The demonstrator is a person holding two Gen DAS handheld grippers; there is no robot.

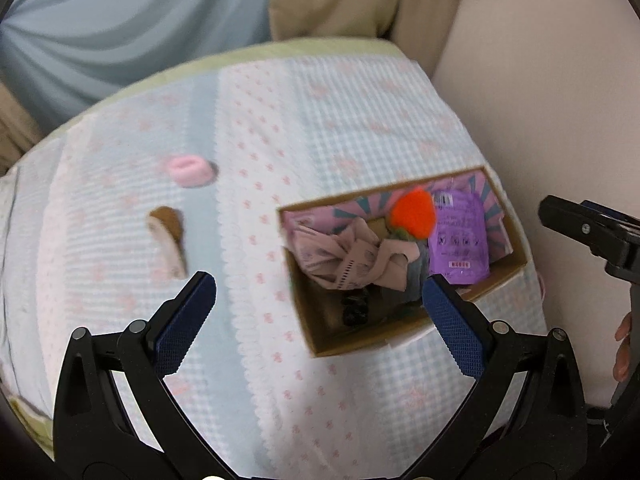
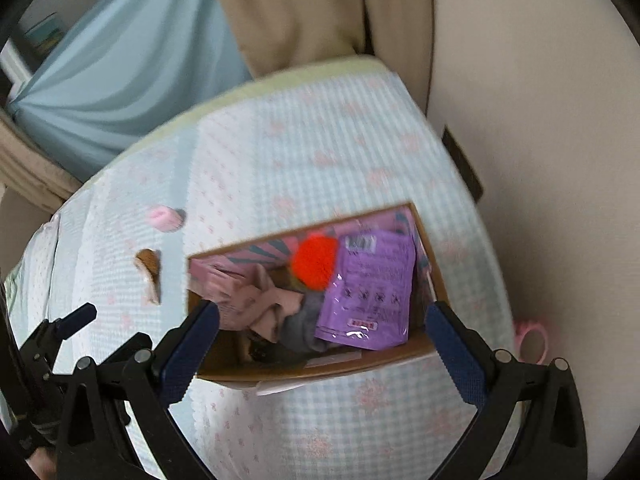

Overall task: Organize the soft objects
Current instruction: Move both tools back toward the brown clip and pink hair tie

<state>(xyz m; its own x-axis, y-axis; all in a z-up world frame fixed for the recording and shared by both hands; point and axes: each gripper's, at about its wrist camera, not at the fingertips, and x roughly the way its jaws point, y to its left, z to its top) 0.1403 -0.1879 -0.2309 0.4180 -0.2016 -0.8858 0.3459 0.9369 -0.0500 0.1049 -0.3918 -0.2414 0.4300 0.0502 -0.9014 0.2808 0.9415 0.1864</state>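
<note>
An open cardboard box (image 1: 316, 320) (image 2: 436, 280) lies on the bed. It holds an orange pompom (image 1: 412, 210) (image 2: 314, 262), a purple packet (image 1: 460, 240) (image 2: 372, 292), pink patterned cloth (image 1: 344, 256) (image 2: 244, 292) and a grey item. A pink scrunchie (image 1: 188, 170) (image 2: 166, 218) and a brown sock (image 1: 170, 240) (image 2: 150, 276) lie on the bed left of the box. My left gripper (image 1: 320, 292) is open and empty above the box's near left corner. My right gripper (image 2: 322, 324) is open and empty over the box.
The bed has a blue gingham cover with pink bows (image 1: 360, 120) (image 2: 320, 140). A beige wall (image 1: 540, 80) stands to the right, and blue and tan curtains (image 1: 120, 20) hang behind. A pink ring-shaped item (image 2: 532, 340) lies at the bed's right edge.
</note>
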